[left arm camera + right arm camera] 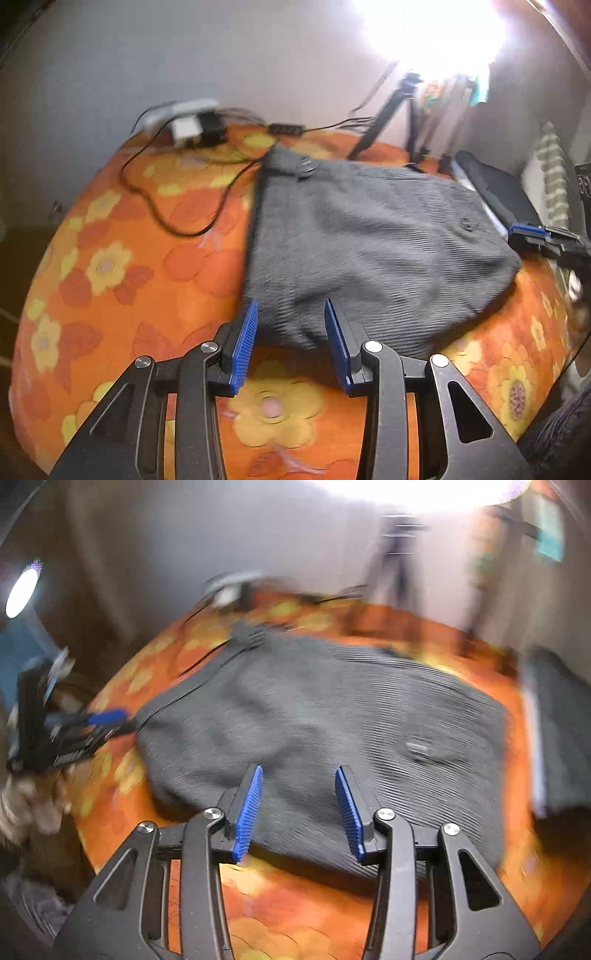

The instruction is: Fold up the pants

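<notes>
Here both the left gripper (pixel 291 345) and right gripper (pixel 299 814) hover wide-jawed above the folded pants (pixel 369 243).

One pair of grey pants (pixel 373 240) is lying on the floral worktop (pixel 103 266), with two buttons showing on it, two claws hovering at its near edge and one tripod (pixel 391 110) standing behind it.

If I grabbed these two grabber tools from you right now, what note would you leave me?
Left gripper: open, empty, at the near edge of the pants.
Right gripper: open, empty, over the near part of the pants.
The grey pants lie in a compact bundle on the orange flowered cloth, apparently already folded over.
Left to do: check whether another fold is needed, then smooth them flat.
</notes>
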